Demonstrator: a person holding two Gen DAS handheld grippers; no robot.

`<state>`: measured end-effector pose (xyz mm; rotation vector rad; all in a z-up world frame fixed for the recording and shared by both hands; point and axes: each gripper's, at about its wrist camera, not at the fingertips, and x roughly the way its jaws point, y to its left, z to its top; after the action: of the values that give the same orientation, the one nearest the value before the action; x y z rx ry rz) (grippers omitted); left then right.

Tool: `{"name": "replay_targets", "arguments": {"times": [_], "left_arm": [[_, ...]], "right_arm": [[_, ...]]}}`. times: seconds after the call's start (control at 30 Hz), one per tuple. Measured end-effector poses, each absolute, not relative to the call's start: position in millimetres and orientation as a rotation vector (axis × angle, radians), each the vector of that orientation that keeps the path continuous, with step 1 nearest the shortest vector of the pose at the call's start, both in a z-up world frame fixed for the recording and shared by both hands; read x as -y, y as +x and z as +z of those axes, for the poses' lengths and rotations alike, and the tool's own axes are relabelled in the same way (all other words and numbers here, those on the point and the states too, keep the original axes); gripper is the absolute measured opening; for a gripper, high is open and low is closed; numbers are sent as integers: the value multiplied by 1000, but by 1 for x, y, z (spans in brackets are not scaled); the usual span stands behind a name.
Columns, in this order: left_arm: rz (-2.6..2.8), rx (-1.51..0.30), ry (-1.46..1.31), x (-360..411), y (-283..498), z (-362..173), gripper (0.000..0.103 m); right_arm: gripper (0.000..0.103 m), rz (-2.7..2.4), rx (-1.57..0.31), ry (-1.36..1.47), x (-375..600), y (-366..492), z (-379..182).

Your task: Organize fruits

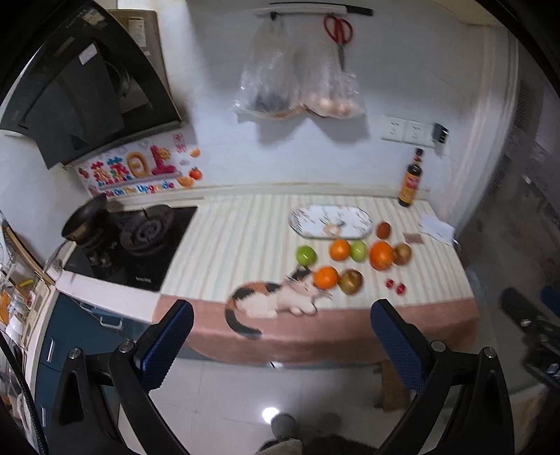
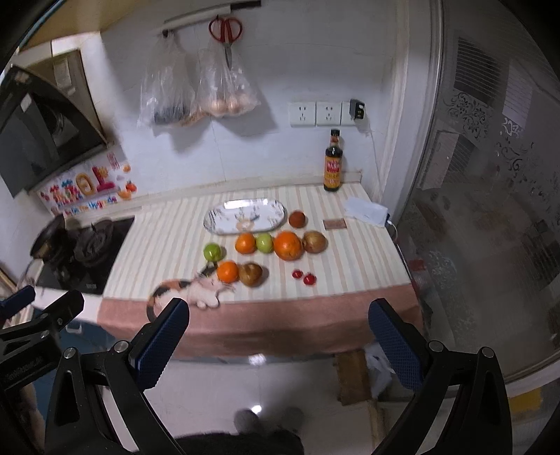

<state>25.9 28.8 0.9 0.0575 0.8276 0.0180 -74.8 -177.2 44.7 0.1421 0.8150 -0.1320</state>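
Fruits (image 2: 266, 255) scattered near oval plate (image 2: 224, 224), both claws (image 1: 280, 336) (image 2: 278, 334) wide apart, empty

A dark sauce bottle (image 2: 333, 162) stands far right on the worktop (image 2: 168, 245); red scissors (image 2: 226, 33) hang above, stove (image 2: 84, 252) left.

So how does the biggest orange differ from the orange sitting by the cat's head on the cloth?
The biggest orange is clearly larger than the orange by the cat. It lies farther back, nearer the oval plate, touching a brown fruit on its right; the smaller one sits nearer the counter's front edge, against another brown fruit. Both are round, orange and loose on the cloth.
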Motion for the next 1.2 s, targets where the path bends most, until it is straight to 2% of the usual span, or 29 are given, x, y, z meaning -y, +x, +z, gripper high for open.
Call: {"name": "replay_targets", "arguments": {"times": [0.23,0.67,1.0,1.2], "left_arm": [[54,-835,86,-55,78,-37,103],[105,-1015,111,-49,209,-114,103],[165,-1316,65,-19,328,-217,103],[182,-1470,7,-14,377,-273,103]], "right_arm": [[103,-190,-788,203,181,-36,11],[103,-233,-988,324,223,93,-105],[102,-106,-1202,406,278,244,-234],[94,-36,-1346,345,277,313,-307]]}}
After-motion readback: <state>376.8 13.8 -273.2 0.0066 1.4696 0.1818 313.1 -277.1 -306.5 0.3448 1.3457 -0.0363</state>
